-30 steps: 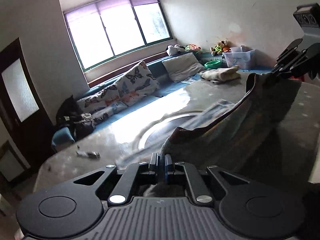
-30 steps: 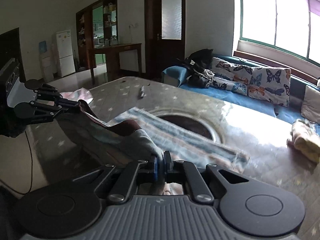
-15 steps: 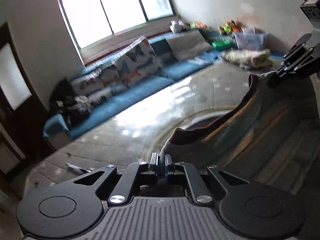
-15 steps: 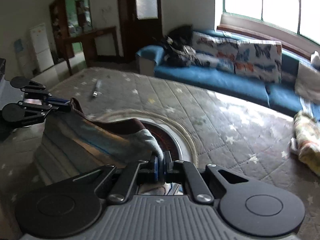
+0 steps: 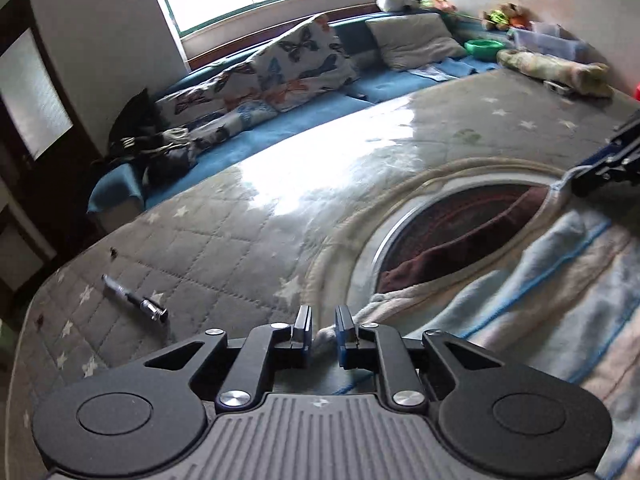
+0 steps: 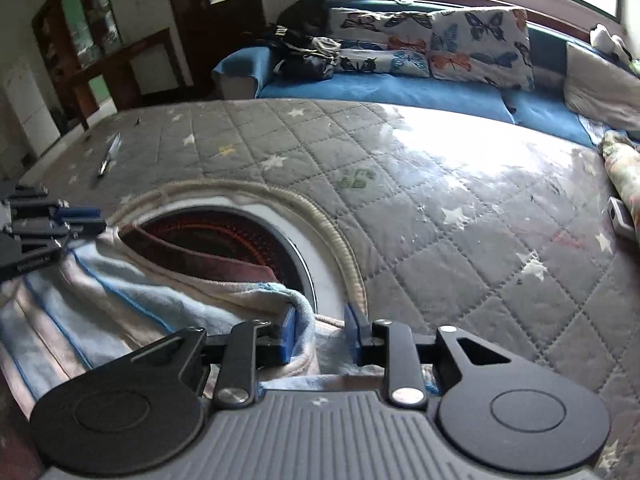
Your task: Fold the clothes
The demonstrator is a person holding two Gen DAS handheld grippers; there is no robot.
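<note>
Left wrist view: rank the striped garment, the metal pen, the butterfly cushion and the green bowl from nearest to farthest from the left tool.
1. Striped garment: its corner lies between the open fingers of the left tool.
2. Metal pen: on the quilted cover, ahead and left.
3. Butterfly cushion: on the blue sofa, beyond the cover.
4. Green bowl: far right, by the wall.

1 striped garment [image 5: 540, 280], 2 tools, 1 pen [image 5: 134, 300], 2 butterfly cushions.
</note>
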